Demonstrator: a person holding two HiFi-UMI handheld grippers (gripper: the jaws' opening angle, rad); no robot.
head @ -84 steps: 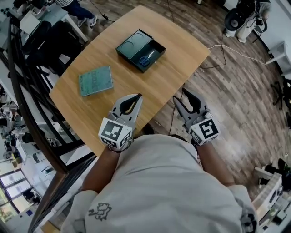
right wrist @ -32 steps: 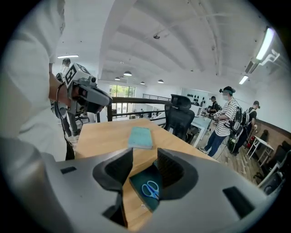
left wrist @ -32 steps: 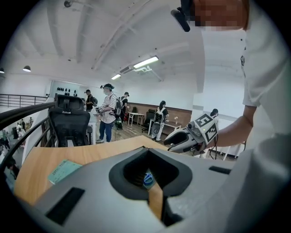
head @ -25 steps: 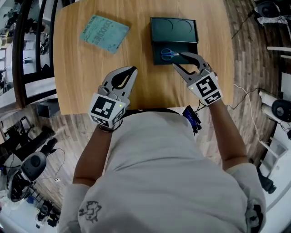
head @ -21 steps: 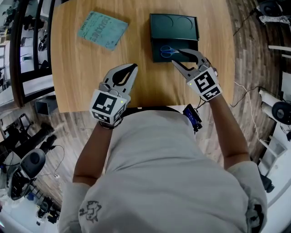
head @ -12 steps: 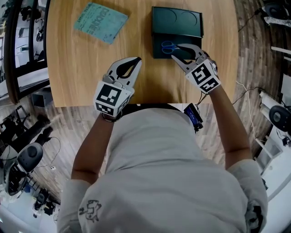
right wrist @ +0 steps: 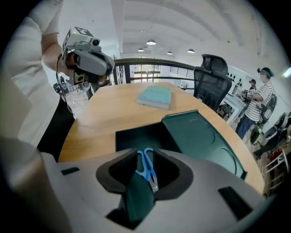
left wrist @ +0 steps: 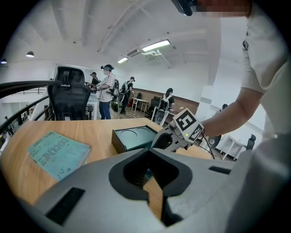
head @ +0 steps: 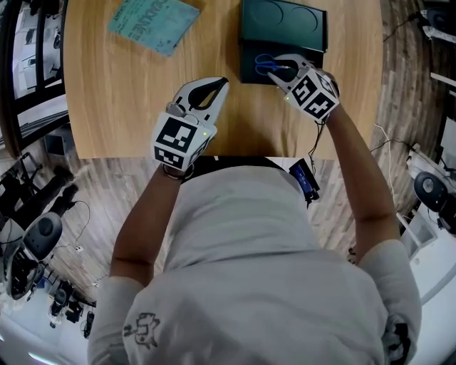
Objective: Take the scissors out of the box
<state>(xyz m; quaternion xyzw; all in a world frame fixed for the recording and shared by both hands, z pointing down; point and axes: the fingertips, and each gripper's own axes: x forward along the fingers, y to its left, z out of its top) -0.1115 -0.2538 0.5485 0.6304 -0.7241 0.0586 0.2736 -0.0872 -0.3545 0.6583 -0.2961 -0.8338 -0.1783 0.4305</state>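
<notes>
The dark green box (head: pixel 283 28) lies open at the table's far right, its lid (right wrist: pixel 200 136) folded back. Blue-handled scissors (right wrist: pixel 148 169) lie flat in the tray. My right gripper (head: pixel 282 68) points steeply down into the tray. Its jaws are closing, with the scissors (head: pixel 266 65) between them and a gap still on each side. From the left gripper view, the right gripper (left wrist: pixel 164 141) stands at the near end of the box (left wrist: pixel 132 139). My left gripper (head: pixel 219 84) hovers over bare wood to the left of the box, shut and holding nothing.
A teal book (head: pixel 151 20) lies at the table's far left. The wooden table (head: pixel 128 107) ends just below my grippers, over wood flooring. Office chairs, a railing and several people stand beyond the table's far side.
Both grippers have sunk toward the table. The right one has tipped down into the box over the scissors and its jaws have narrowed. The left stays shut.
</notes>
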